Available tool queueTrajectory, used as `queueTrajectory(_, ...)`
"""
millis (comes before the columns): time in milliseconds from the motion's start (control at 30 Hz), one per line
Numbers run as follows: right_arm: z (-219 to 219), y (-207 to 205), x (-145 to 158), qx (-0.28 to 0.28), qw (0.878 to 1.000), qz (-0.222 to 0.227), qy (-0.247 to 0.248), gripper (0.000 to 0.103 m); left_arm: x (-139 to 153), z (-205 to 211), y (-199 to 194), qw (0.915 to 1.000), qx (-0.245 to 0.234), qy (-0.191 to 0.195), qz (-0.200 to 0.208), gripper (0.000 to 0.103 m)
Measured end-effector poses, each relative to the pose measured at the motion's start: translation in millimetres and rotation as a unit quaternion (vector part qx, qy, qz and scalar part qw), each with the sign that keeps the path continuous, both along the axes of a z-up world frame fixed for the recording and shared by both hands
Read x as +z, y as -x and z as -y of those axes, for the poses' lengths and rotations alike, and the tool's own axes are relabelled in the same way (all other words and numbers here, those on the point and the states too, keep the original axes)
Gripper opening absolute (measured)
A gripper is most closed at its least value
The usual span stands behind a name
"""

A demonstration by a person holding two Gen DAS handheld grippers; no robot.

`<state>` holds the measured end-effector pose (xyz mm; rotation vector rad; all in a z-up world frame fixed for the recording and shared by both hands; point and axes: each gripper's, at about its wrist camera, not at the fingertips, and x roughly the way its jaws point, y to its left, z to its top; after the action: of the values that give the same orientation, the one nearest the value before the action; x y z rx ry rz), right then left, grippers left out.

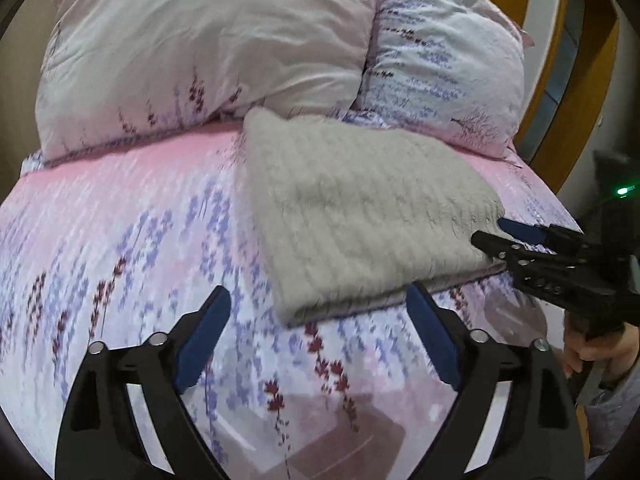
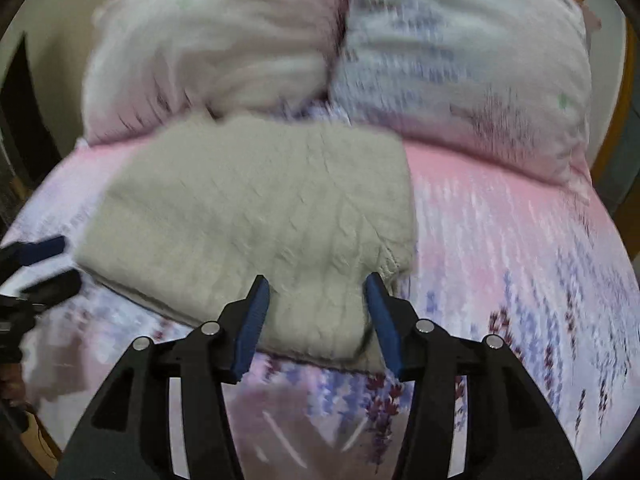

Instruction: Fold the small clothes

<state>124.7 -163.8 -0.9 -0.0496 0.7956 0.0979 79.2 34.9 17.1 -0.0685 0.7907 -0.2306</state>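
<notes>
1. The bed fills most of both views; its cover is pink at the top and white lower down, printed with purple and dark red lavender sprigs.
2. Two pillows stand at the top of the frame: the pink-white pillow on the left and the blue-printed pillow on the right, touching along a centre seam.
3. A curved wooden headboard edge shows at the upper right of the left wrist view, with pale wall behind.
4. The grey knitted garment lies folded into a flat rectangle in the middle of the bed, its far edge just beside the pillows.
5. The left gripper stands wide open at the bottom of its frame, empty, its tips near the garment's near edge.
6. The right gripper is partly open at the lower centre, over the garment's near corner; the pads do not press it.
7. A hand shows at the right edge.
</notes>
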Motion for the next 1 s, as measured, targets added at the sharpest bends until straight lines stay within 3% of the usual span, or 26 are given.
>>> queueTrajectory(67, 4, 7, 3, -0.006, 1.0, 0.007, -0.008, 0.055, -2, -1, 3, 1.0, 0.006, -0.002, -0.007, 0.097)
queueTrajectory(100, 5, 11, 7, -0.015, 1.0, 0.009, -0.009, 0.067, -3, -1, 5, 0.9998, 0.015, -0.008, -0.013, 0.102)
queueTrajectory(200, 8, 28, 14, -0.018, 0.999, 0.026, -0.019, 0.091, -5, -3, 10, 0.9996, 0.024, -0.007, -0.014, 0.102)
queueTrajectory(300, 11, 46, 12, -0.034, 0.999, 0.028, -0.026, 0.101, -12, -2, 11, 0.9991, 0.031, -0.008, -0.03, 0.102)
queueTrajectory(467, 6, 51, -5, -0.041, 0.998, -0.011, -0.043, 0.101, -27, 10, 10, 0.9969, 0.035, -0.052, -0.047, 0.102)
queueTrajectory(600, -7, 51, -21, -0.042, 0.998, -0.034, -0.025, 0.101, -33, 15, 8, 0.9957, 0.036, -0.064, -0.057, 0.102)
queueTrajectory(767, -12, 51, -24, -0.063, 0.997, -0.041, 0.002, 0.101, -34, 15, 6, 0.9954, 0.042, -0.068, -0.052, 0.102)
queueTrajectory(1000, -9, 54, -21, -0.071, 0.997, -0.035, -0.007, 0.101, -37, 19, 4, 0.9938, 0.043, -0.089, -0.052, 0.102)
